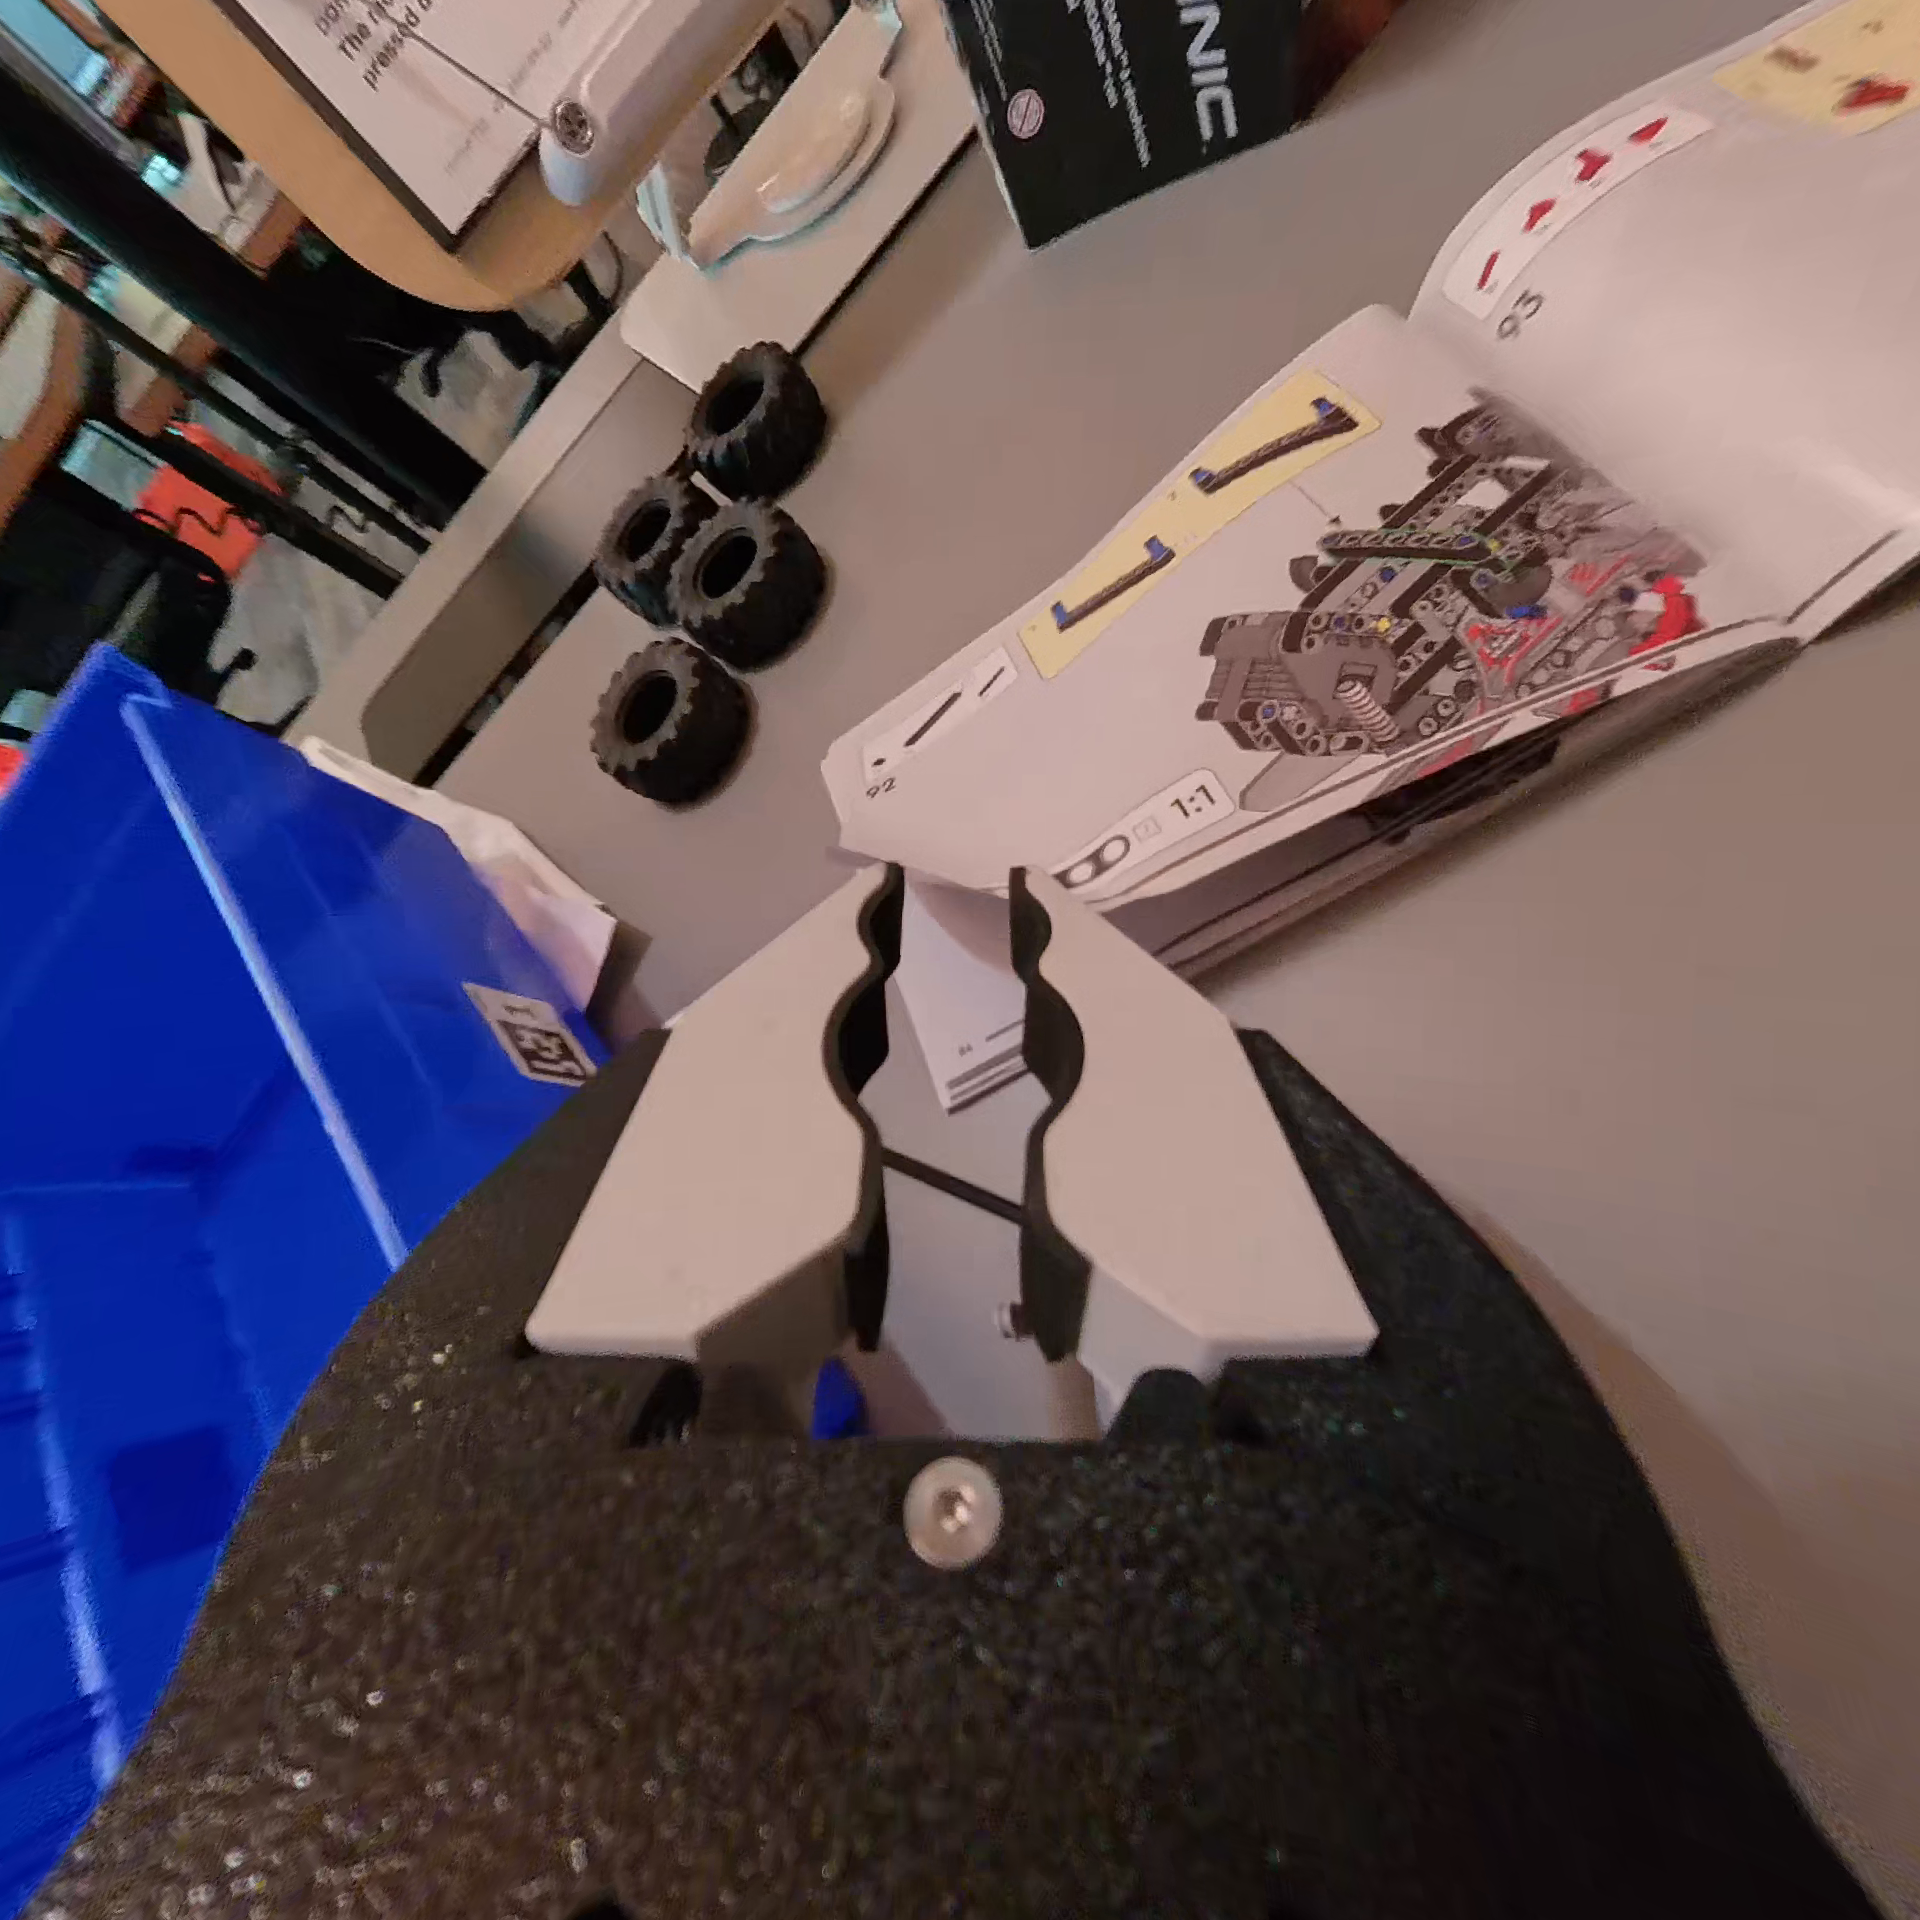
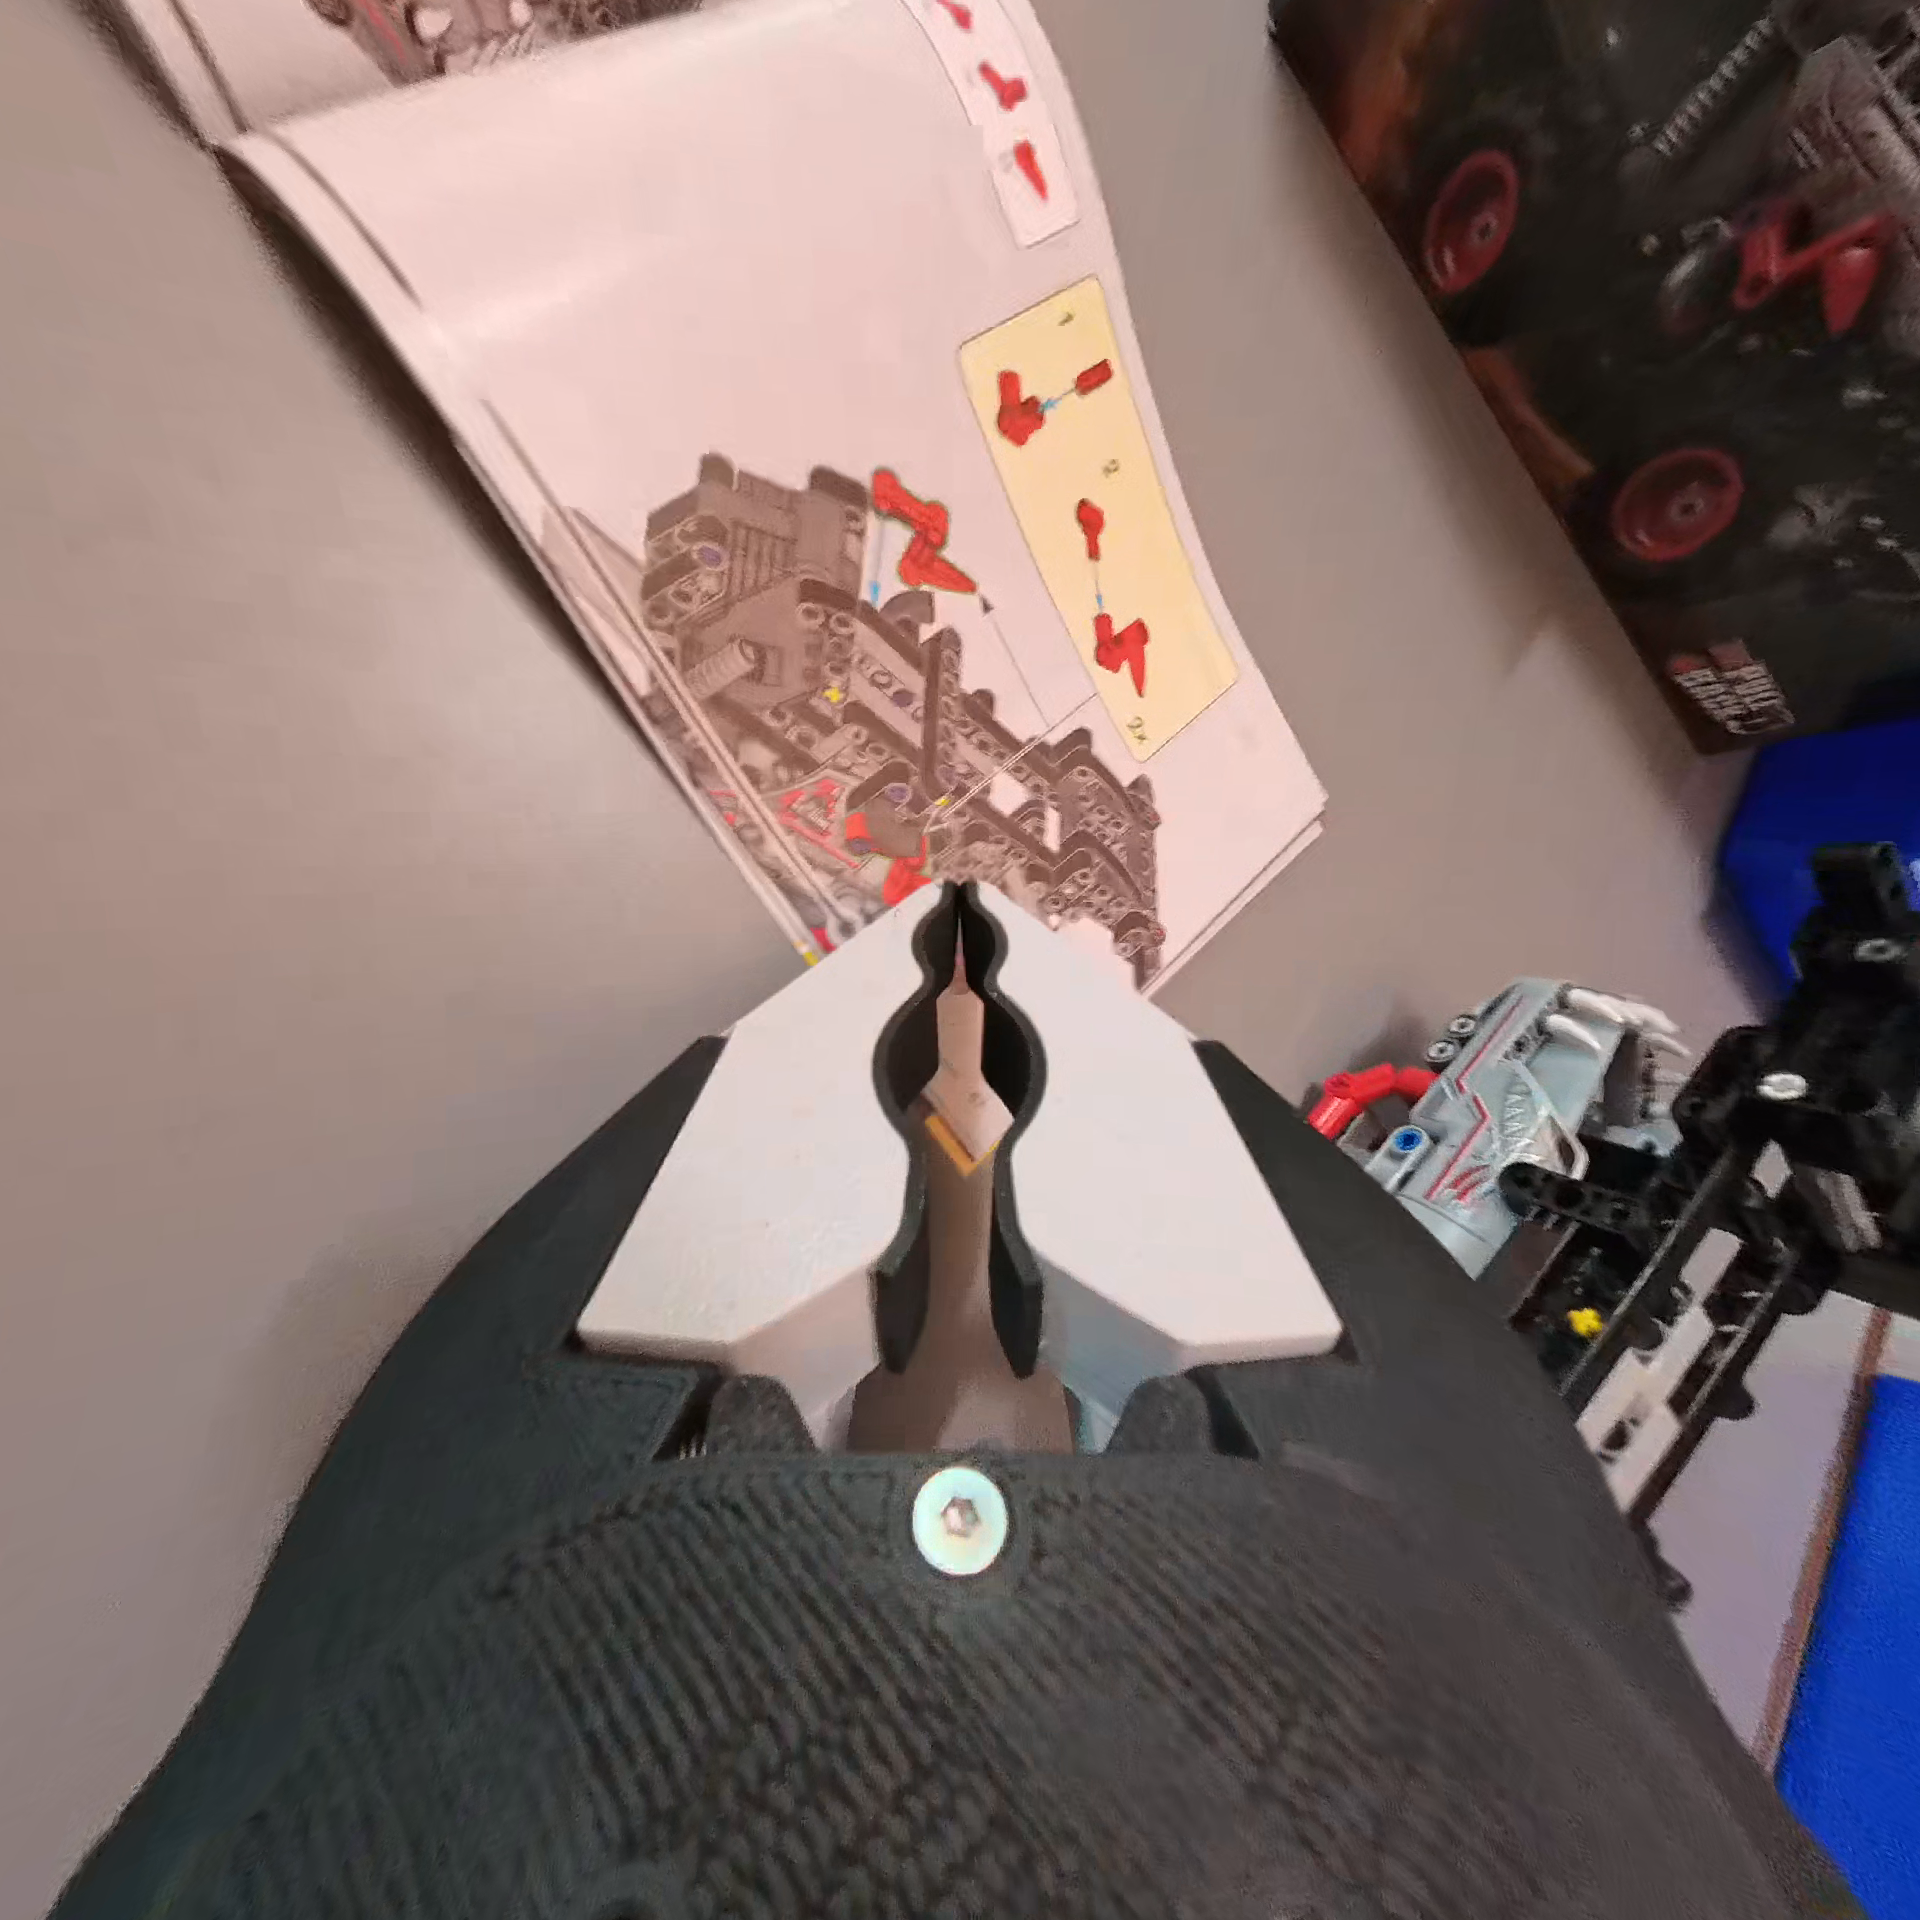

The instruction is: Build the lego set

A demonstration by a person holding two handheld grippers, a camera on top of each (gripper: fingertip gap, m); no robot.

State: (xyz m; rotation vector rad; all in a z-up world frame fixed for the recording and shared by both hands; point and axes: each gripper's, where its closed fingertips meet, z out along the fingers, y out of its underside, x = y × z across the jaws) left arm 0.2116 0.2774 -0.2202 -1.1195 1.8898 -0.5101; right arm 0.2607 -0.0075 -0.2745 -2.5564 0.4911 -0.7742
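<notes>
Grey tabletop (image 1: 1039, 436) fills the left wrist view, where the left gripper (image 1: 954, 883), parted and empty, faces the open instruction booklet (image 1: 1299, 623) with four black tyres (image 1: 717, 582) far left, while the right wrist view shows the right gripper (image 2: 958, 891) pinched together over the booklet's near edge, possibly nipping a page, the half-built model (image 2: 1621, 1132) at right, so I judge page-reading is in hand and fetching the pictured part comes next.

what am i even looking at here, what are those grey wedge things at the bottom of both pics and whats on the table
Those grey wedges are the fingers of two handheld grippers; each picture comes from a camera mounted on one. The left gripper is open, holding nothing. The right gripper is shut at its tips over a page edge of the open paper instruction booklet; whether it grips that page is unclear. On the grey table lie four black knobbly rubber tyres, a blue plastic bin, the dark printed set box and a half-built grey, black and red brick vehicle.
</notes>
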